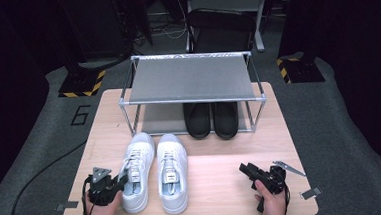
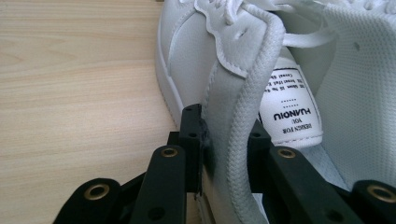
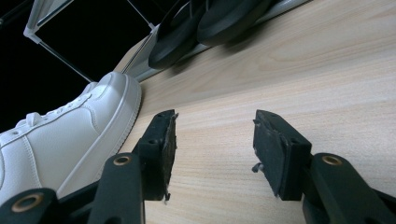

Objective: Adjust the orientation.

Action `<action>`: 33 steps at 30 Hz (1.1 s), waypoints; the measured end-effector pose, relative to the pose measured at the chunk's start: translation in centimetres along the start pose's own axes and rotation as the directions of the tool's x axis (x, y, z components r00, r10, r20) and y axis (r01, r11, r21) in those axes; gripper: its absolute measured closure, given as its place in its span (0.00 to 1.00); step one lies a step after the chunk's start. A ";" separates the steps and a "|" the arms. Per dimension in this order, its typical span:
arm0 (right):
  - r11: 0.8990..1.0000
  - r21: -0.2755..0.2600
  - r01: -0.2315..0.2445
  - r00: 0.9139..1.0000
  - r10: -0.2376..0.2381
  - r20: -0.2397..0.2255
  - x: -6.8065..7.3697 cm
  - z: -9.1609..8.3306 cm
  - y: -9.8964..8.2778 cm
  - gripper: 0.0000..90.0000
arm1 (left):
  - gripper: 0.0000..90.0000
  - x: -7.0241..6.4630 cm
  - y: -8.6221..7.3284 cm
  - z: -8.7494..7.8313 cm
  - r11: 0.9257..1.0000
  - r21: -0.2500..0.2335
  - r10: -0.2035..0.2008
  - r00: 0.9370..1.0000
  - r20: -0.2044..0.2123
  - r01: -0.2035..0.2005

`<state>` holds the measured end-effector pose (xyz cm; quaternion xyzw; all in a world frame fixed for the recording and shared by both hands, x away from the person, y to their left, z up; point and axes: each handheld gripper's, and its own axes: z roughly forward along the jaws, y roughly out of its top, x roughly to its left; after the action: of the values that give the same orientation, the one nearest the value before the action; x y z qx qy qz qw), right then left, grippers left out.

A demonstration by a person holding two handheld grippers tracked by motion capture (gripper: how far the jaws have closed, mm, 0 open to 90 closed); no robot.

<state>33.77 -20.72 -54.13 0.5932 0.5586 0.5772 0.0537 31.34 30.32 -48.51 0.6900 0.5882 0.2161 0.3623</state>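
- One wooden worktop (image 1: 218,186) is seen, and a metal shoe rack (image 1: 192,80) is stood at its far end.
- Two black shoes (image 1: 212,120) are kept on the low shelf of the rack.
- Two white shoes are set side by side near the front; the right white shoe (image 1: 172,171) is left alone.
- The left white shoe (image 1: 136,173) is gripped at its heel side wall by the left tongs (image 1: 117,184), one jaw inside and one outside.
- The right tongs (image 1: 247,170) are held wide open, with nothing between the jaws.
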 end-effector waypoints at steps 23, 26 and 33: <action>0.999 -0.007 -0.053 0.999 0.053 -0.009 -0.4 -0.1 -0.1 0.54 | 0.86 0.2 -0.2 0.0 0.998 0.001 -0.056 0.998 -0.002 0.056; 0.997 -0.024 -0.070 0.997 0.069 -0.015 -0.6 -0.1 -0.1 0.54 | 0.87 0.2 -0.2 0.0 0.998 -0.007 -0.061 0.998 0.001 0.061; 0.997 -0.024 -0.067 0.998 0.067 -0.001 -0.6 -0.3 -0.1 0.54 | 0.88 0.0 -0.2 0.0 0.998 -0.017 -0.060 0.998 -0.010 0.059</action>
<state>33.68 -21.29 -54.50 0.6109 0.5316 0.5853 0.0413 31.22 30.37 -48.68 0.6680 0.6086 0.2139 0.3710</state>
